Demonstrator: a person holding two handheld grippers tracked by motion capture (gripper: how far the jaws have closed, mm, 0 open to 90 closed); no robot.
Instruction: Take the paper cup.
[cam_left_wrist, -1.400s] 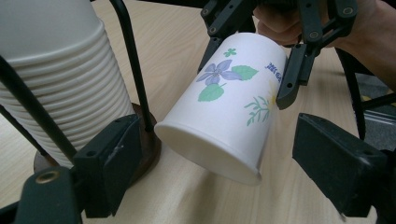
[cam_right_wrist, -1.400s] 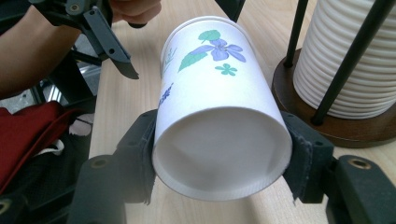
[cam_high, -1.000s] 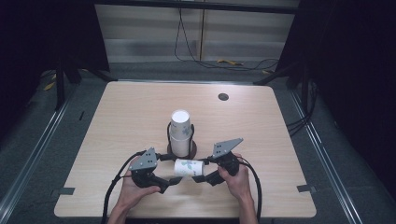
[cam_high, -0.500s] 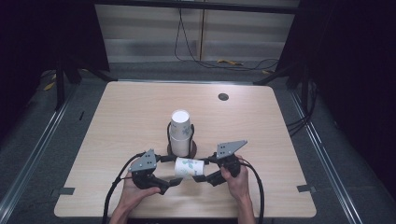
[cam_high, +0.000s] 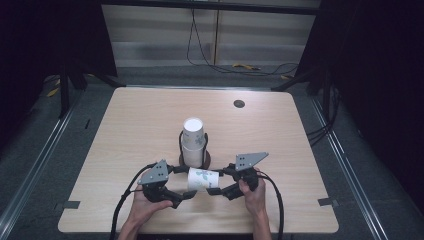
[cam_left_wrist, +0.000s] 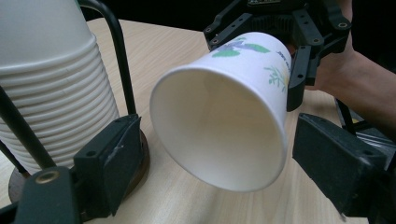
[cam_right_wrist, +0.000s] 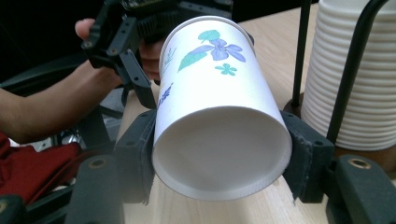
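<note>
A white paper cup printed with purple flowers lies on its side in the air between my two grippers, just in front of a stack of cups. My right gripper is shut on the cup's base end; in the right gripper view its pads press both sides of the cup. My left gripper stands open around the cup's mouth. In the left gripper view the cup sits between the jaws of the left gripper with small gaps on both sides.
The stack of cups stands upside down in a black wire holder on a round brown base, mid-table. The wooden table has a dark round grommet at its far right. Cables trail from both grippers toward the near edge.
</note>
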